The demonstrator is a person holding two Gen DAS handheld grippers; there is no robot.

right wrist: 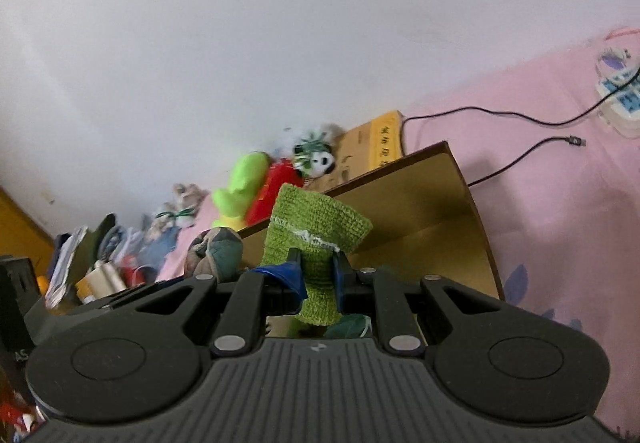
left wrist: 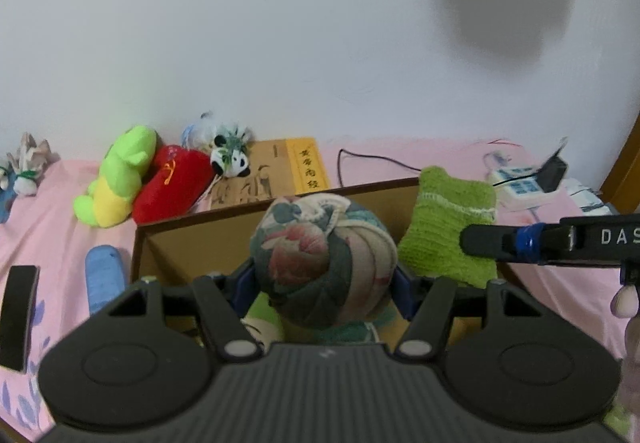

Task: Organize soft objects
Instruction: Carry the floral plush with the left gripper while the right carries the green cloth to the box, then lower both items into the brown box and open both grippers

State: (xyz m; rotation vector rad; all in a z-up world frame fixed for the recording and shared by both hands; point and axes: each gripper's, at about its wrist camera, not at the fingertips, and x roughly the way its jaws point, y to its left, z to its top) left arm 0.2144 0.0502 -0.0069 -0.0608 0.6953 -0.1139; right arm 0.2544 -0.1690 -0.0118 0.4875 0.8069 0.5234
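Observation:
My left gripper is shut on a round floral fabric ball, held over the open cardboard box. The right gripper is shut on a green knitted cloth, which stands up from its jaws above the same box. From the left wrist view that green cloth hangs at the right, pinched by the right gripper's black fingers. The floral ball shows at the left of the right wrist view. Something green and white lies inside the box, mostly hidden.
Along the wall on the pink bed sheet lie a lime-green plush, a red plush, a panda toy and a yellow-brown book. A blue roll lies left of the box. A power strip and black cables lie at the right.

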